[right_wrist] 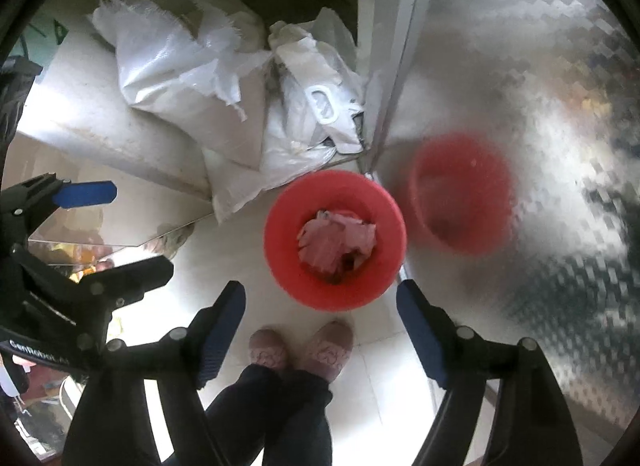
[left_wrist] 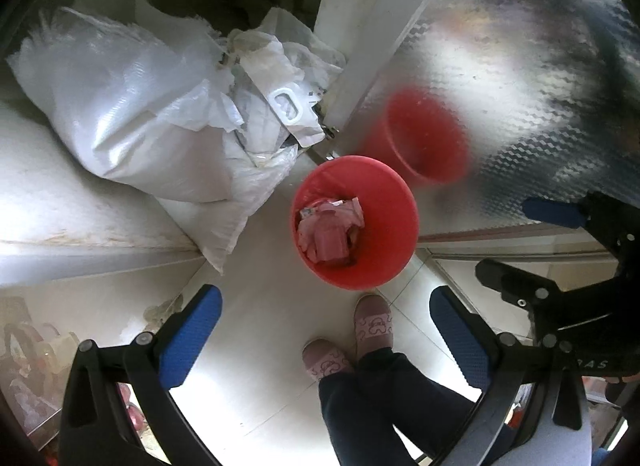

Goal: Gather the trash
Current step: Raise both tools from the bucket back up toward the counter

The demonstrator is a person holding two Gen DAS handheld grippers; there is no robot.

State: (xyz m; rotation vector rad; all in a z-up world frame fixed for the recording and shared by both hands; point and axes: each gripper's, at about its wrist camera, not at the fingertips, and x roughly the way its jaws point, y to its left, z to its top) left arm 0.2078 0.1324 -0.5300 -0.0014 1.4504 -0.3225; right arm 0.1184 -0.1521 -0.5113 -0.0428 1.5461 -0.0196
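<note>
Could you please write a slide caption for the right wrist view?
Open right gripper above a red bin of crumpled trash, white sacks behind.

Left gripper (left_wrist: pixel 326 324): black plastic linkage arms, round grey screw heads at the pivots, two flat fingers faced with blue textured pads (left_wrist: pixel 192 334). Right gripper (right_wrist: pixel 320 330): same build, black frame, grey screws, dark blue ribbed pads (right_wrist: pixel 420 336). From the right wrist view, white lettering reading "GenRobot" runs along the black body of the left unit; from the left wrist view the right unit carries white letters, only "AS" legible. Person: dark navy trousers (right_wrist: pixel 276 418), pink-mauve slippers (left_wrist: pixel 372 324) with a paler band printed in a looped outline pattern across the top.
</note>
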